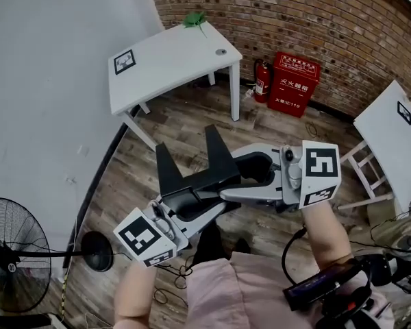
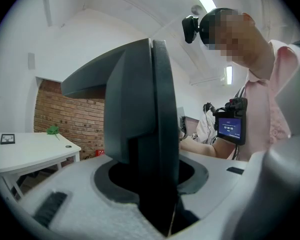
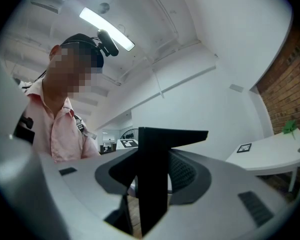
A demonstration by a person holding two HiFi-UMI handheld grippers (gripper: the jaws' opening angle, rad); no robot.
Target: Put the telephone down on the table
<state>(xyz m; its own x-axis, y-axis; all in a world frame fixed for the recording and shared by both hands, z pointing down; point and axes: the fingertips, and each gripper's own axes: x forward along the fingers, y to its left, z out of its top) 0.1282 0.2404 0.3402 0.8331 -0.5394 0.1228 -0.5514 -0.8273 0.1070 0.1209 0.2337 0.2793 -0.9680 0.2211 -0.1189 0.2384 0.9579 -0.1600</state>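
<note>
Telephone (image 2: 65,184) in mid-air over the wooden floor (image 1: 192,122), left tongs (image 2: 157,149) and right tongs (image 3: 150,184) each clamped on it. The white table (image 1: 171,57) is far off, so the set-down isn't done yet.

The only writing I can make out is on the red box (image 1: 293,82) against the brick wall: white Chinese characters in two rows, the lower row ending in three digits too small to be sure of. The lit screen (image 2: 230,128) strapped to my forearm shows a row of digits that I can't read. The rest is square black-and-white markers without letters: on the white table (image 1: 171,53), the right-hand table (image 1: 387,139), my left cube (image 1: 145,237) and right cube (image 1: 320,171).
</note>
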